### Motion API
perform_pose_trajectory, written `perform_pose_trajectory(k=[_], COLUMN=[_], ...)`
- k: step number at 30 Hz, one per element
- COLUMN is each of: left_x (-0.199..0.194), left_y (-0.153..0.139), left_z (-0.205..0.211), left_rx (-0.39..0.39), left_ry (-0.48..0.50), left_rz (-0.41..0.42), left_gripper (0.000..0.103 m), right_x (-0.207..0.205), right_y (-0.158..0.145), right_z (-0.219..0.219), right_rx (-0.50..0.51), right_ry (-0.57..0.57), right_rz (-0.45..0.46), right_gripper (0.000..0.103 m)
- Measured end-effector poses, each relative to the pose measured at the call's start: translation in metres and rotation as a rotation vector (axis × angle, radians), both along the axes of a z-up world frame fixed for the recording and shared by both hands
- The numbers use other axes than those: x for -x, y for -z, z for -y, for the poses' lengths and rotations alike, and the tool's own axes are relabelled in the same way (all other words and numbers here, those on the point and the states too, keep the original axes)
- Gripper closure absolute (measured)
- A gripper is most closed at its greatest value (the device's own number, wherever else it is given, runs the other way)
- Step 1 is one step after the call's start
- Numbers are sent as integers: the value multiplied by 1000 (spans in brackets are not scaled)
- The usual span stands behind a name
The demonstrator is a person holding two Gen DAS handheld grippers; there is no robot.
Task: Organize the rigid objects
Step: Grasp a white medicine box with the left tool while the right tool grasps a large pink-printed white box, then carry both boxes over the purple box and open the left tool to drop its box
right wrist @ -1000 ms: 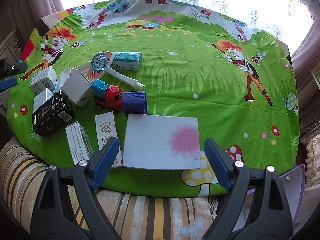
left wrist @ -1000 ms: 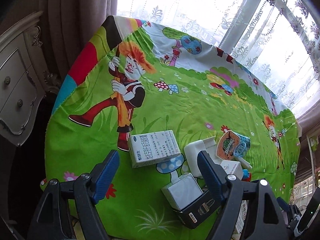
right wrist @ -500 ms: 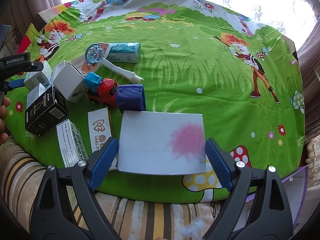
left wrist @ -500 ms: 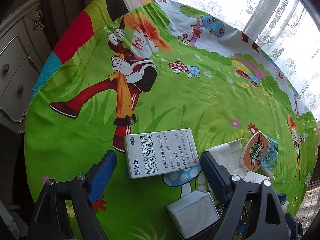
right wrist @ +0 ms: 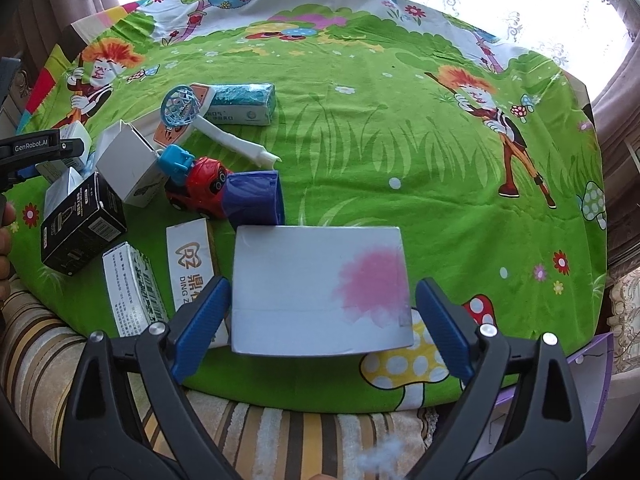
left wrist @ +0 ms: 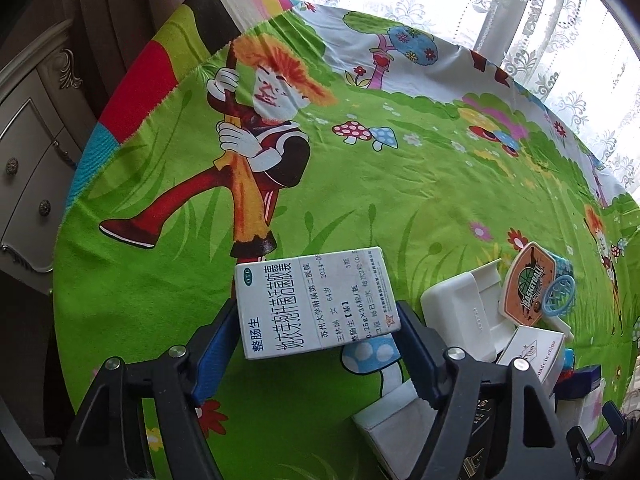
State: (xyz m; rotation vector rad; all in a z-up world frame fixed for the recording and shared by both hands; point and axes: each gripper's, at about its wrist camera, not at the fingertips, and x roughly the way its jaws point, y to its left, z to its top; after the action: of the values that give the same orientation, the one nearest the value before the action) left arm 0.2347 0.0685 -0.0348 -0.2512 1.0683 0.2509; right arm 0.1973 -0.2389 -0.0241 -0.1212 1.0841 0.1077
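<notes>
The left hand-held gripper (left wrist: 318, 354) has just been closing around the white medicine box (left wrist: 314, 306), which lies on the green cartoon cloth of the worktop (left wrist: 400, 184); both blue pads look to be touching its ends. At its three o'clock sits an open, empty white case (left wrist: 460, 314). The right hand-held gripper (right wrist: 320, 318) has been opening, released around the white box with pink blotch (right wrist: 320, 288).
</notes>
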Motion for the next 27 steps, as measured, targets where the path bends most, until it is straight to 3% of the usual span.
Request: perform_pose_trajectory(k=[12, 20, 27], left_x=[33, 61, 88], left_y=[-37, -56, -56], left_z=[20, 61, 103], left_rx=[2, -22, -3], left_ry=[50, 148, 251], left_rz=[145, 208, 208], left_gripper=[28, 28, 28], right_x=[-5, 4, 21], right_y=[15, 5, -8], right_z=[0, 1, 9], right_rx=[-17, 7, -1], right_ry=[-16, -7, 6], right_rz=[-67, -15, 29], right_gripper=[6, 10, 10])
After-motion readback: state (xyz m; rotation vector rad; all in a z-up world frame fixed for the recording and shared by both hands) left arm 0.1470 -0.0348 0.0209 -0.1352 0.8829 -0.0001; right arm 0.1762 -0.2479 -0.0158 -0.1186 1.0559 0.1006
